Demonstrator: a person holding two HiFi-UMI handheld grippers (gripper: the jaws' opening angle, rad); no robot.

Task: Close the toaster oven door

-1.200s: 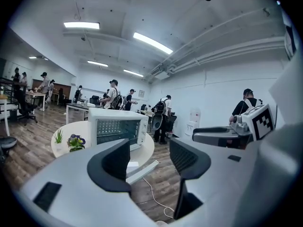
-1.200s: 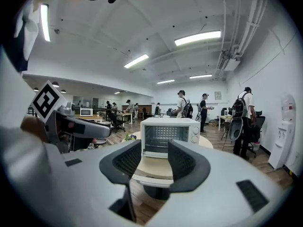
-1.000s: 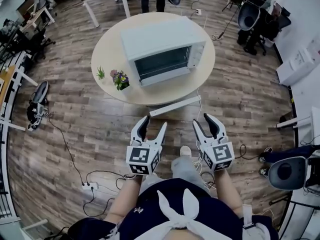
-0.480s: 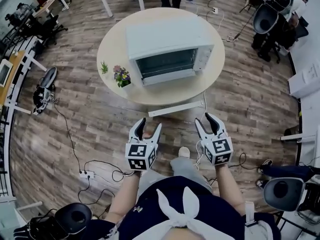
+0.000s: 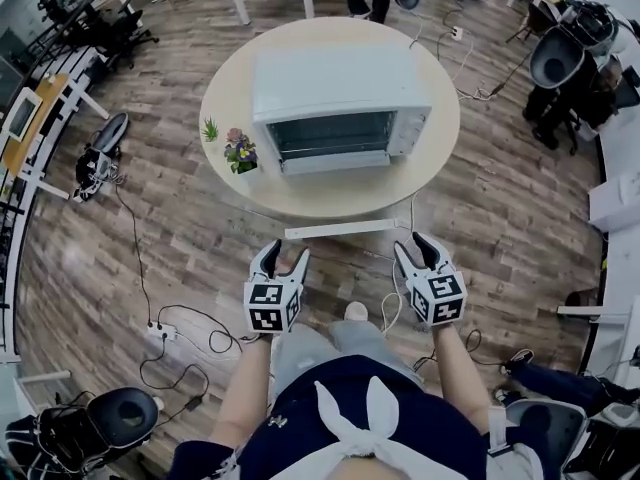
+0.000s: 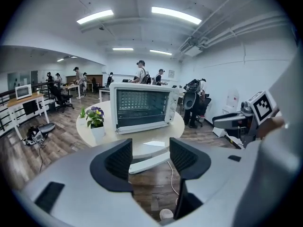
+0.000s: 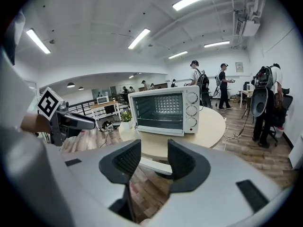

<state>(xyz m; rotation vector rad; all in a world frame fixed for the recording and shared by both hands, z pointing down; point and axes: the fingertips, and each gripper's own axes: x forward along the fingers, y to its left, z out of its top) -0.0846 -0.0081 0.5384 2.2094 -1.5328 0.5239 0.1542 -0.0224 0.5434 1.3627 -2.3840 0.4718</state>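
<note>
The white toaster oven (image 5: 338, 103) stands on a round beige table (image 5: 330, 200). Its dark cavity (image 7: 163, 109) faces me, and its door looks folded down along the front bottom edge (image 5: 332, 163). Both grippers hang over the wood floor short of the table, apart from the oven. My left gripper (image 5: 286, 252) is open and empty; its own view shows it (image 6: 150, 157) aimed at the table's near edge. My right gripper (image 5: 415, 248) is also open with nothing between its pads, pointing at the oven (image 7: 154, 162).
A potted flower (image 5: 239, 154) and a small green plant (image 5: 209, 129) sit left of the oven. A long white bar (image 5: 345, 229) lies under the table's near edge. Cables and a power strip (image 5: 160, 330) trail on the left floor. Chairs and people stand behind.
Both grippers have sunk lower and look smaller in the head view, the right one shifting sideways. The view has swung so the table sits more centred. Both stay open.
</note>
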